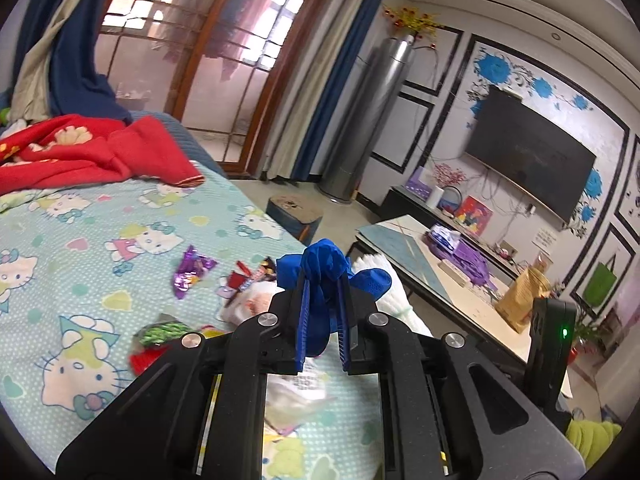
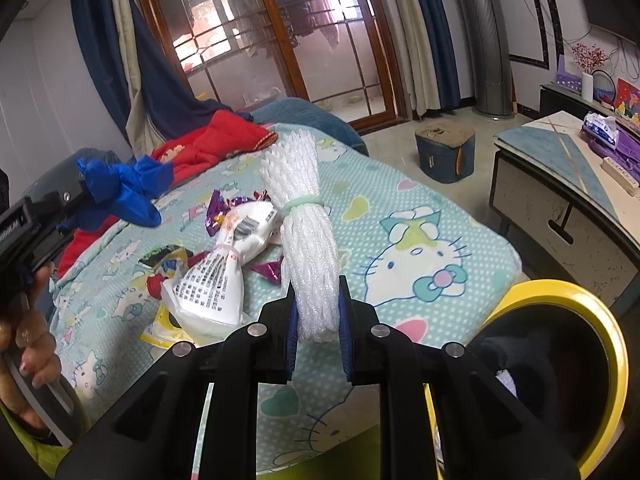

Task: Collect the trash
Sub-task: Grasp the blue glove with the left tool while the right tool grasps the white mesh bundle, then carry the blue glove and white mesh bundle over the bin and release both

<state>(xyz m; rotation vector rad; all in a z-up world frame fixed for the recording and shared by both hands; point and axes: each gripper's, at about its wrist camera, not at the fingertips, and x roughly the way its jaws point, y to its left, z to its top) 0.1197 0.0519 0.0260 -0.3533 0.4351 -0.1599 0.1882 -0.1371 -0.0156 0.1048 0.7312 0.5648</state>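
Above bed [image 2: 472, 216]: your left gripper [image 1: 323, 280] clamps blue glove [image 1: 322, 268], right gripper [image 2: 317, 280] clamps foam net [image 2: 306, 220]; next, carry both to bin [image 2: 560, 292] beside bed.

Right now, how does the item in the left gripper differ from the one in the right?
The left gripper pinches a crumpled blue glove, soft and shapeless. The right gripper clamps a white foam net bundle, long, upright and tied with a green band. Both are lifted clear of the cartoon-print sheet.

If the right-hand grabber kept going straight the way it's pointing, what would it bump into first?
Probably the cartoon-cat bedspread. The right gripper, shut on a white foam net bundle, points slightly downward across the bed; depth is uncertain.
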